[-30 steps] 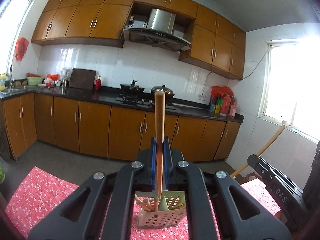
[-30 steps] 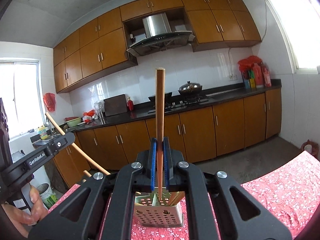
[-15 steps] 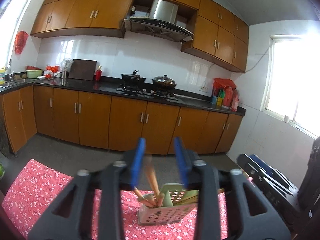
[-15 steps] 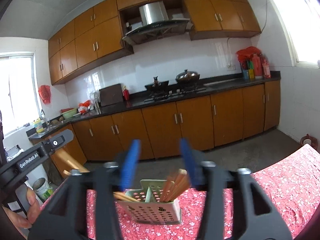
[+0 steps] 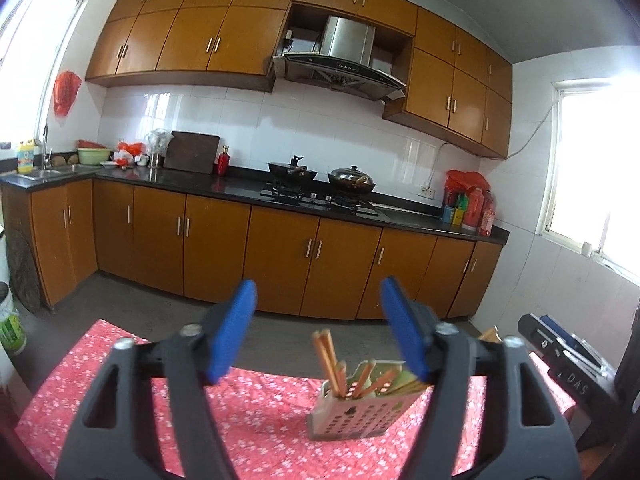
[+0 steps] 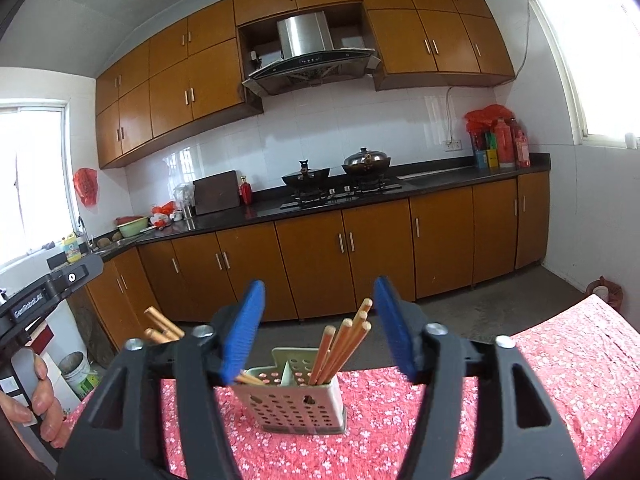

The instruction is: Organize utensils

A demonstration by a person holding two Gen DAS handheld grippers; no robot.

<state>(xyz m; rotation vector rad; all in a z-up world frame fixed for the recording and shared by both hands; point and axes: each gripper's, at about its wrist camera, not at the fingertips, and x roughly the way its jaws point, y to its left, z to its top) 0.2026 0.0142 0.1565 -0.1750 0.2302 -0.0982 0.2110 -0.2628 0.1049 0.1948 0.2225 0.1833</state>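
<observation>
The left tongs (image 5: 320, 328) stand spread wide with nothing between their blue pads (image 5: 232, 334); the right tongs (image 6: 320, 326) gape just as wide and hold nothing either.

Both look across a desk (image 5: 256, 420) covered by a red floral cloth toward a kitchen run of orange-brown base cabinets (image 5: 280, 256) under a dark countertop. On that countertop sit two black woks (image 5: 294, 170) on a gas hob, a dark chopping board (image 5: 192, 152) leaning on the white tiles at about 10 o'clock in the left view, a red bottle (image 5: 223, 160) just beside it, and a cluster of red bottles and packets (image 5: 468, 200) at 3 o'clock. A steel range hood (image 6: 310, 46) hangs between the wall cabinets.

The utensil holder (image 6: 296, 400), a pale perforated box with a divider, stands on the cloth directly ahead of the right tongs; nothing blocks it but the tongs' own black arms. The chopsticks (image 6: 340, 346) in its right compartment stand steeply, tops leaning toward 1 o'clock. Another bundle (image 6: 160, 326) in the left compartment slants toward 10 o'clock, partly hidden behind the left pad. In the left view the holder (image 5: 356, 412) sits at 5 o'clock, its chopsticks (image 5: 330, 360) fanned upward.

The other gripper body at 9 o'clock in the right view bears blurred lettering; its mate in the left view reads "DAS" (image 5: 574, 382).
</observation>
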